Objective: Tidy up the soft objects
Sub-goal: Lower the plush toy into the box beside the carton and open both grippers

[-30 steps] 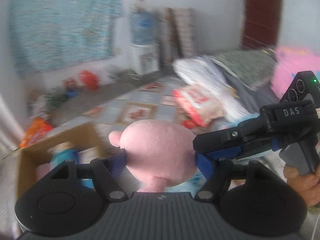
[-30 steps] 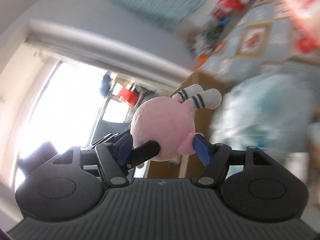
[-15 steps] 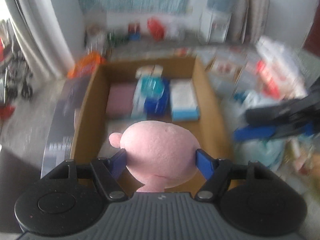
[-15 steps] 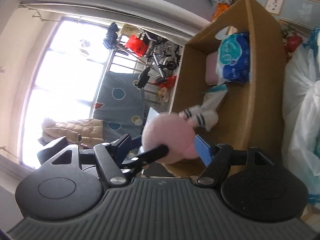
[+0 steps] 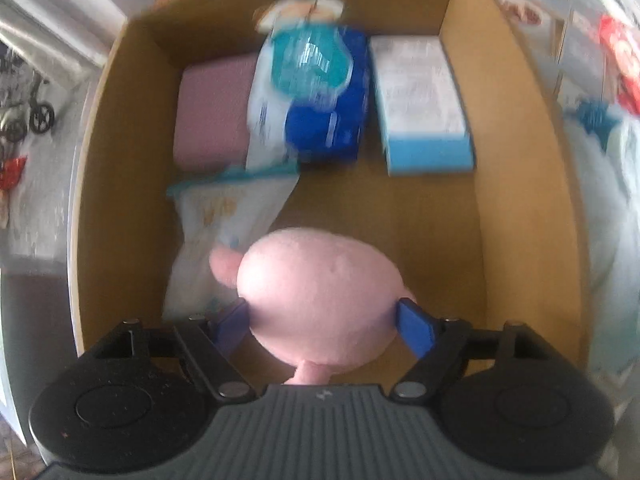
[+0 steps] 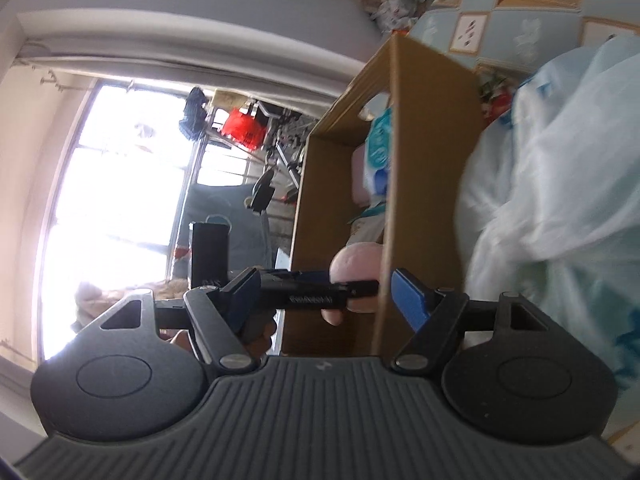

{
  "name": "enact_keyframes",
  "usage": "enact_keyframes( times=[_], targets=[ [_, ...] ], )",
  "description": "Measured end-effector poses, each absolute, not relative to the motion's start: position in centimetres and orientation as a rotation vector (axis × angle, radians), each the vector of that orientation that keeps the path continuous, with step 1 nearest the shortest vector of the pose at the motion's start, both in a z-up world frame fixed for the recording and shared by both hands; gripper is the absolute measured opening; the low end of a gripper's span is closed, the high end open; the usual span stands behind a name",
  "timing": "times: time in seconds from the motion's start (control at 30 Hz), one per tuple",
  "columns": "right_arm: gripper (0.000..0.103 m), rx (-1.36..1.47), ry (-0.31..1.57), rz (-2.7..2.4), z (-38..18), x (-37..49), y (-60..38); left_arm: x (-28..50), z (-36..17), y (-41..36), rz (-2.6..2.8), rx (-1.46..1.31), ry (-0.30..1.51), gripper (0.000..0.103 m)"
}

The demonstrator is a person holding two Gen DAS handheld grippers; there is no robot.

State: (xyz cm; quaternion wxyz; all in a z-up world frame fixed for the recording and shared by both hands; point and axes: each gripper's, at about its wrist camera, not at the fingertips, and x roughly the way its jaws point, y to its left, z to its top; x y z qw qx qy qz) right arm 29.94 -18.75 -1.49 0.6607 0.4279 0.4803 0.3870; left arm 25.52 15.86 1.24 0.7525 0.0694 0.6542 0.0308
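A pink plush toy [image 5: 320,304] sits between the blue pads of my left gripper [image 5: 322,320], which points down into an open cardboard box [image 5: 520,200]. Its jaws are opening, and both pads still touch the toy's sides. The right wrist view shows the toy [image 6: 356,264] beyond the box wall [image 6: 424,160], with one black finger of the left gripper [image 6: 316,300] lying across it. My right gripper [image 6: 326,292] stands outside the box, jaws opening, pads apart and touching nothing.
Inside the box lie a mauve pack [image 5: 212,120], a blue and teal pack [image 5: 320,92], a white and blue carton [image 5: 420,112] and a white pouch [image 5: 224,232]. A pale plastic bag [image 6: 560,160] bulges right of the box. Bare box floor lies ahead of the toy.
My left gripper swung over the box and tipped downward with the toy. The right gripper's pads came off the toy and it drew back beside the box wall.
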Motion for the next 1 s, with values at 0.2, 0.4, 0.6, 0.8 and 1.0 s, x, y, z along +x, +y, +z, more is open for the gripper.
enact_keyframes(
  times=[0.2,0.4,0.6,0.8,1.0],
  targets=[
    [0.074,1.001,1.069,0.843,-2.6,30.9,-20.3,27.6,2.5,15.5,0.062,0.113,1.355,0.077],
    [0.074,1.010,1.085,0.833,-3.5,31.0,-20.0,27.7,4.9,17.8,0.036,-0.069,1.213,0.078],
    [0.074,0.999,1.077,0.815,-3.3,31.3,-19.8,26.2,5.7,17.8,0.008,-0.023,1.150,0.085],
    [0.074,0.977,1.042,0.803,-2.3,30.3,-20.7,25.8,4.2,17.2,0.029,0.006,1.146,0.081],
    [0.077,0.877,0.909,0.734,1.7,27.8,-26.3,21.4,9.1,15.9,-0.012,-0.033,0.953,0.086]
  ],
)
